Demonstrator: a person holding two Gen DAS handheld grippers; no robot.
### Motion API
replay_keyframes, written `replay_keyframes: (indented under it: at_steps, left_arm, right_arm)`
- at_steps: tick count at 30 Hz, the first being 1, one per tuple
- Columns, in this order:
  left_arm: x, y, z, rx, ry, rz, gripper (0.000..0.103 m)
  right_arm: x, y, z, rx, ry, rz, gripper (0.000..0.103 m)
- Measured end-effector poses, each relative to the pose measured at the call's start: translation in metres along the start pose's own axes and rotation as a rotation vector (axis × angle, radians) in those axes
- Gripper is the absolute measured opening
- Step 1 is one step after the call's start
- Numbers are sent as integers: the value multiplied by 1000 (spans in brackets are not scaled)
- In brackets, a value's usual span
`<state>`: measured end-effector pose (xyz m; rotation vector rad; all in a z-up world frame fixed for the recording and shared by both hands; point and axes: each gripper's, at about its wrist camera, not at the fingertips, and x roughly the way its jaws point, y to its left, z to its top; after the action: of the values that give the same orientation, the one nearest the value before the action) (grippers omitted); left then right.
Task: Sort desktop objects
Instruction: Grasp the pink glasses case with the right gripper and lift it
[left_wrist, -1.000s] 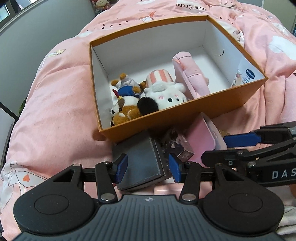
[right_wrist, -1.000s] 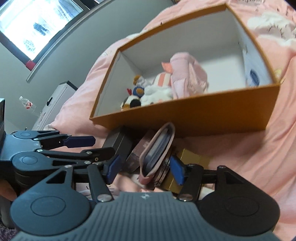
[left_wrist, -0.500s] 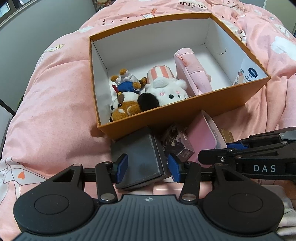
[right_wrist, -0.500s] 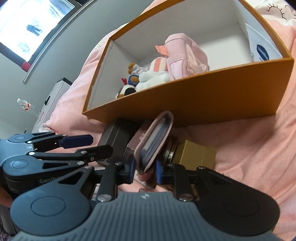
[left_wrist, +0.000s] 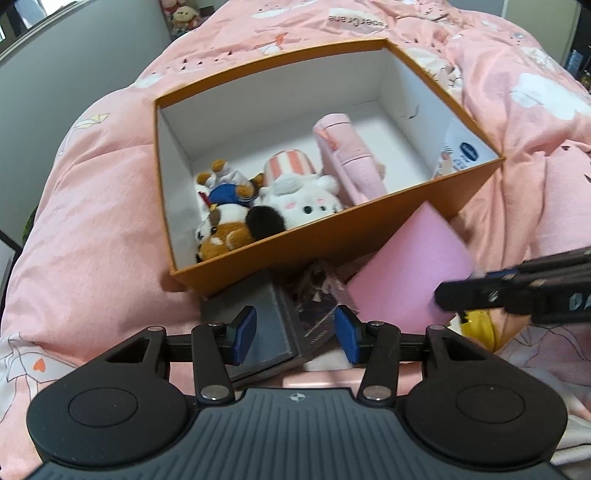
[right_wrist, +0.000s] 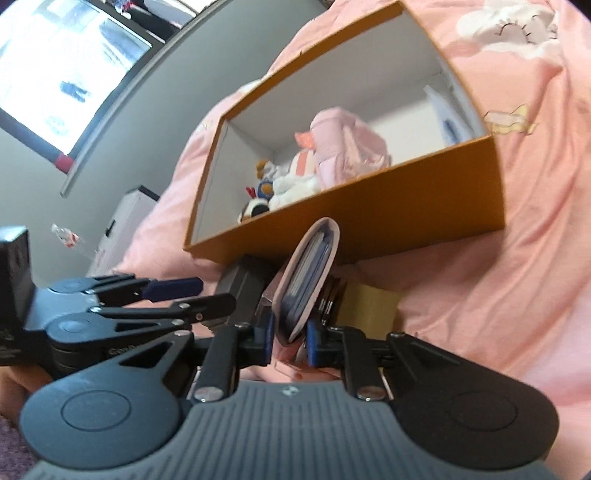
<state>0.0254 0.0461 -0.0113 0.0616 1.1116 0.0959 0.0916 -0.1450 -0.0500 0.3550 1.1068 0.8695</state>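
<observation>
The orange box (left_wrist: 369, 229) stands on the bed, stiff but light I think, with plush toys (left_wrist: 258, 210) inside. Just before it, the right claw (right_wrist: 290, 341) has just been closing and now pinches the pink wallet (right_wrist: 306, 280) at its lower edge; it looks soft, so it may sag. The left claw (left_wrist: 295, 328) hangs open around a dark case (left_wrist: 258, 325). What lies under the wallet is hidden.

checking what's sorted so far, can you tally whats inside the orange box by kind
Plush toys: 2 (brown and white one, white one)
Pink pouch: 1
White tube with a blue logo: 1
Total: 4 inside the orange box
</observation>
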Motion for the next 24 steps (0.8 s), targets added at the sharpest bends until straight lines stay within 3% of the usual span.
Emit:
replay_keyframes:
  at_steps: [10,14,18,24]
  left_arm:
    - [4,-13,-2,71,-5,-8,55]
    - [8,-21,-5,120,-9,-7,55]
    - [10,-26,-8,163,-12,50,55]
    - [10,-28,-9,214,-13,83,55]
  right_arm:
    - [-59,-13,6,30,-79,-35,17]
    - [-70,-15,5,-22,-83,-160,17]
    - [-66,-24,3,-38,-52,-245,17]
    - [-49,-33,4,-68,-52,-306,19]
